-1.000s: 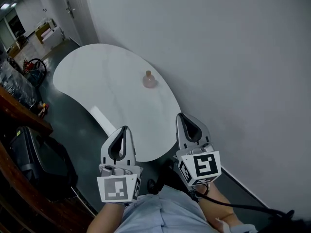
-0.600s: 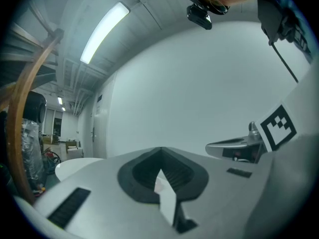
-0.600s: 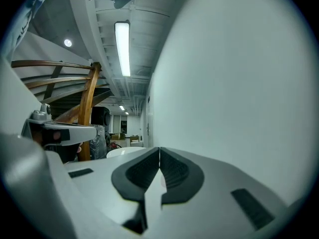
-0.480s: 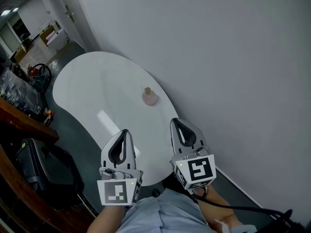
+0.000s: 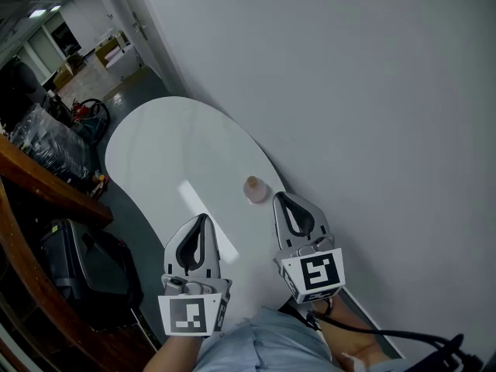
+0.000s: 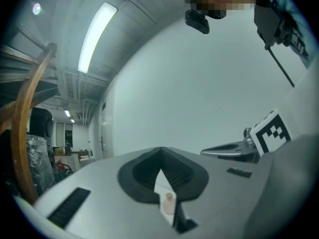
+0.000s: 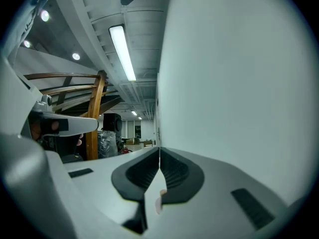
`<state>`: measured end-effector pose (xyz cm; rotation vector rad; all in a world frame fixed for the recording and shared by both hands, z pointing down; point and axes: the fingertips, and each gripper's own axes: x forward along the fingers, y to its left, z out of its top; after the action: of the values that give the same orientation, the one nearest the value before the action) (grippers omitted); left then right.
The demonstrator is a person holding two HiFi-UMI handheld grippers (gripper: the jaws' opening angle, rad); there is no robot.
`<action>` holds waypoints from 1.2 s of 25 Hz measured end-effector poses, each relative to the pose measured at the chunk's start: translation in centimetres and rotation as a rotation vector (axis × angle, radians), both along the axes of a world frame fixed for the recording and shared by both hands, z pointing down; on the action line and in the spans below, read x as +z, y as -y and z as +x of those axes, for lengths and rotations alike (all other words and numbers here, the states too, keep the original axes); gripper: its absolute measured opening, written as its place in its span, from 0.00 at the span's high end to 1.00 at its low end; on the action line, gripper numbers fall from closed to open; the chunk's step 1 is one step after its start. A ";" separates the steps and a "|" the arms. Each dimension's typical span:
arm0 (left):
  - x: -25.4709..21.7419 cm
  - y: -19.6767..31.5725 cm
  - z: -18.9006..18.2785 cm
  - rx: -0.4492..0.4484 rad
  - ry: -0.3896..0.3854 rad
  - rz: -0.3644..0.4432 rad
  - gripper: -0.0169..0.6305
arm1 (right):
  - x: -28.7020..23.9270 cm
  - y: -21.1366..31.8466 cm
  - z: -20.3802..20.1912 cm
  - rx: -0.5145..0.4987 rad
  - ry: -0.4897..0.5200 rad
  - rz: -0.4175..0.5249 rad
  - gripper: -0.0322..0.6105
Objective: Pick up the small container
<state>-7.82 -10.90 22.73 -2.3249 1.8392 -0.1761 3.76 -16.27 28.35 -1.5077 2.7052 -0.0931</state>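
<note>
Small container (image 5: pixel 253 189) stands upright near the wall-side edge of the table (image 5: pixel 167 149). Right gripper (image 5: pixel 281 198) just beside it, not touching. Left gripper (image 5: pixel 203 218) and right both fully closed, holding nothing.

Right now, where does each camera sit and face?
Head view: above, looking steeply down on white oval table, small pink container, left gripper, right gripper, light-blue clothing.
Left gripper view: along its shut jaws toward the container; right gripper beside.
Right gripper view: along shut jaws, grey wall alongside.
Shared: both gripper views frame the container.
</note>
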 end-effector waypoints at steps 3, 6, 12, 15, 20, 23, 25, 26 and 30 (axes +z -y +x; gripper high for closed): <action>0.6 0.6 -0.6 -0.045 -0.022 -0.029 0.98 | 0.5 1.4 -0.4 -0.015 0.009 -0.003 0.95; 1.4 0.7 -1.2 -0.083 -0.042 -0.062 0.98 | 1.4 2.3 -0.8 -0.030 0.009 -0.025 0.95; 3.5 0.8 -2.3 -0.113 -0.071 -0.111 0.98 | 4.4 3.4 -2.1 -0.043 -0.022 -0.082 0.95; 4.9 0.9 -2.8 -0.113 -0.063 -0.147 0.98 | 6.5 3.8 -2.6 -0.036 -0.038 -0.131 0.95; 7.3 1.4 -3.1 -0.112 -0.094 -0.214 0.98 | 9.9 3.9 -3.4 -0.049 -0.096 -0.204 0.95; 8.6 1.8 -3.4 -0.112 -0.099 -0.251 0.98 | 11.2 3.9 -4.0 -0.067 -0.122 -0.224 0.95; 8.8 2.3 -3.6 -0.104 -0.089 -0.244 0.98 | 11.1 4.3 -4.2 -0.066 -0.118 -0.187 0.95; 8.7 2.6 -3.6 -0.097 -0.082 -0.232 0.98 | 11.0 4.4 -4.1 -0.058 -0.116 -0.181 0.95; 9.8 2.7 -4.0 -0.101 -0.112 -0.276 0.98 | 12.6 4.1 -4.1 -0.054 -0.143 -0.270 0.86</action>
<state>-11.80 -13.63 32.58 -2.4653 2.1084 -0.3400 -0.38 -20.38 40.93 -1.5605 2.9470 -0.3811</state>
